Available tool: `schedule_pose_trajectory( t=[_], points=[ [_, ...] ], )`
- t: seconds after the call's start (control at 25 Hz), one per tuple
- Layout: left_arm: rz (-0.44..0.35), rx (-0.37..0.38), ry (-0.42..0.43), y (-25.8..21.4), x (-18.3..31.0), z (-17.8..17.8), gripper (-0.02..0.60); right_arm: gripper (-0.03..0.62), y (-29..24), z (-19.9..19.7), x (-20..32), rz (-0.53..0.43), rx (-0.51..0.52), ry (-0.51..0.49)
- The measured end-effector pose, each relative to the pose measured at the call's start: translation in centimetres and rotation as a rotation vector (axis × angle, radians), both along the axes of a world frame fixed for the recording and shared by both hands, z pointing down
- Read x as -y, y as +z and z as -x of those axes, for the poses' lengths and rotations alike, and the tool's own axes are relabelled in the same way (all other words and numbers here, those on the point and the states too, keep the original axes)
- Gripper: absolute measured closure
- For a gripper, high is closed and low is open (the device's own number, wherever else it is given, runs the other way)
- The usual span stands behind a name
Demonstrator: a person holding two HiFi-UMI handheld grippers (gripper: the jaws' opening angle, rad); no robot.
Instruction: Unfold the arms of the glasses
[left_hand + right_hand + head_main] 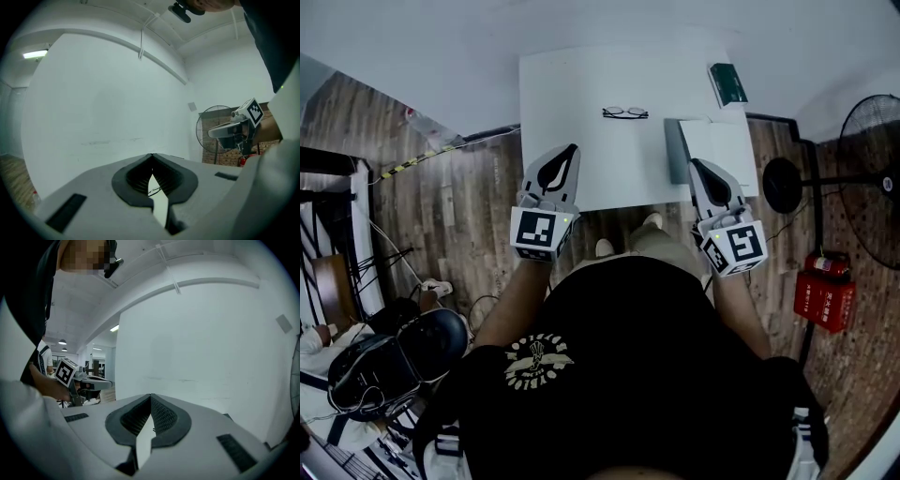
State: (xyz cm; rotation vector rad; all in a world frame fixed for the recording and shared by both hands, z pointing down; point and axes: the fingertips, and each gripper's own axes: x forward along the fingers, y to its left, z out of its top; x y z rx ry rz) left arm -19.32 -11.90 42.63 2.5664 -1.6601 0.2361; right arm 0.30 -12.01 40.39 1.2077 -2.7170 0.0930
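Observation:
A pair of thin dark-framed glasses (624, 112) lies on the white table (581, 84), toward its far middle; whether the arms are folded I cannot tell. My left gripper (573, 148) hovers over the table's near edge, below and left of the glasses, its jaws shut on nothing. Through the slit between its jaws in the left gripper view (152, 155), a bit of the dark frame (155, 190) shows. My right gripper (694, 163) sits at the near right of the table, also shut and empty, tips meeting in its own view (150, 395).
A green book (728, 82) lies at the table's far right corner, with a white pad with a grey edge (717, 145) in front of it. A standing fan (872, 178) and a red box (825, 298) stand to the right on the wooden floor; a black chair (394, 356) is at left.

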Motion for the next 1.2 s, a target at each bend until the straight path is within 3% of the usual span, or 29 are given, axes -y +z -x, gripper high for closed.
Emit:
schedule_pose_trajectory(
  t=[0.36,0.48,0.84,1.2],
  points=[
    [0.013,0.018,-0.029,1.1,2.7,1.0,0.575,0.592,1.1,1.4,3.1,0.018,0.005,-0.045],
    [0.009,0.054,-0.044,0.8,4.3,0.7,0.574,0.592,1.1,1.4,4.9,0.014,0.016,-0.056],
    [0.034,0.101,-0.009,2.3,9.0,-1.8,0.575,0.592,1.6,0.0,9.8,0.023,0.02,-0.073],
    [0.116,0.169,0.038,7.0,13.7,-4.9,0.575,0.592,3.9,-3.0,14.3,0.073,0.016,-0.047]
  ],
)
